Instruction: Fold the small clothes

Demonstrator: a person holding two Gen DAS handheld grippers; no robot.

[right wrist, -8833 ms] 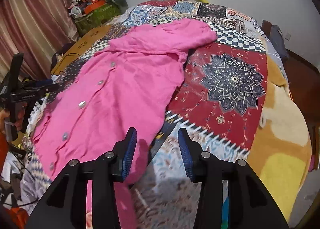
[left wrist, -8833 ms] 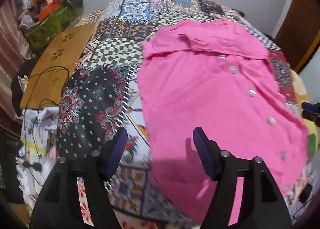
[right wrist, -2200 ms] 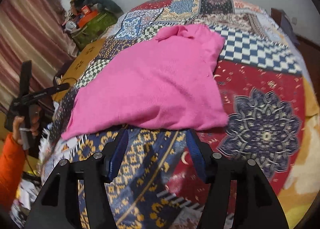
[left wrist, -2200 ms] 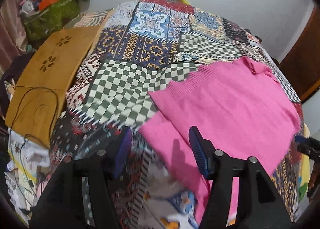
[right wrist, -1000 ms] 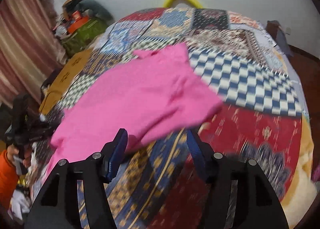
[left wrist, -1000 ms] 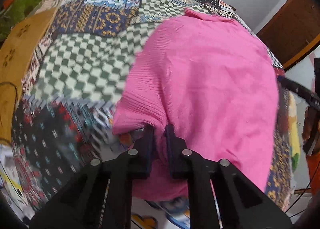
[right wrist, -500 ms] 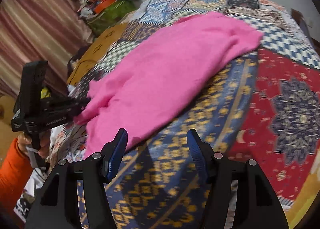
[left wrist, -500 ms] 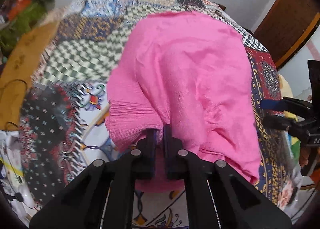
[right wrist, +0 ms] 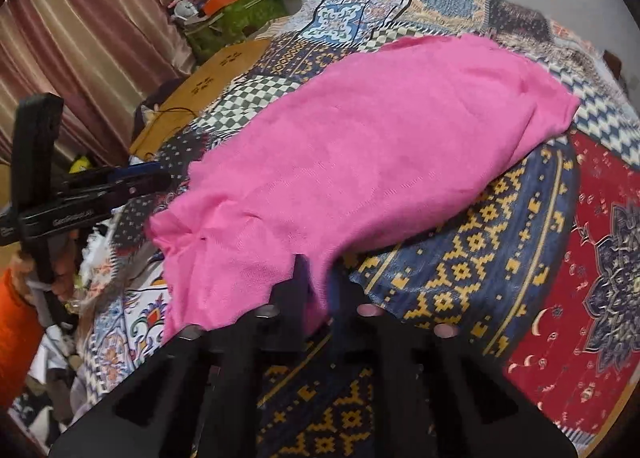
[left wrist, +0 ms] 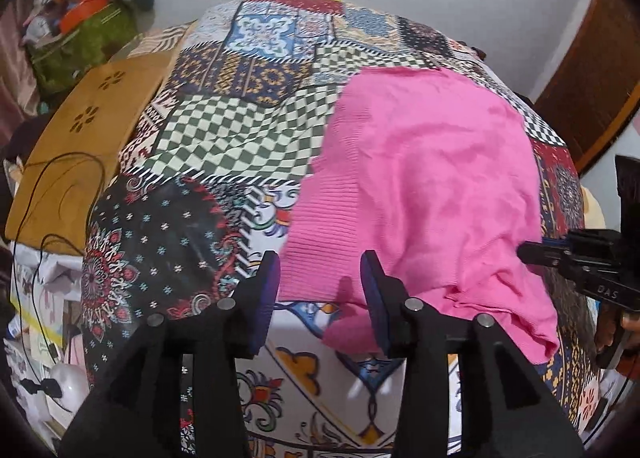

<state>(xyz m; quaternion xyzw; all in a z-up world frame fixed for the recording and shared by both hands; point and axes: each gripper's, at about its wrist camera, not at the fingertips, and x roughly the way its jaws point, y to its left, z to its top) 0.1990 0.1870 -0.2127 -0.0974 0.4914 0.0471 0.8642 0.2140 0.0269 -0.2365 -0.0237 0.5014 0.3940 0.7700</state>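
A pink knit garment lies folded over on the patchwork bedspread; it also shows in the right wrist view. My left gripper is open, its jaws on either side of the garment's ribbed near-left corner. My right gripper is shut on the garment's near edge, the pink cloth pinched between its fingers. The right gripper also shows at the far right of the left wrist view, at the garment's right edge. The left gripper shows at the left of the right wrist view.
A tan wooden board with a black cable lies left of the bed. A green bag with clutter stands at the back left. A curtain hangs at the left. A wooden door is at the right.
My left gripper has opened and let go of the ribbed corner, which now lies on the bedspread. My right gripper has moved in and closed on the garment's near edge.
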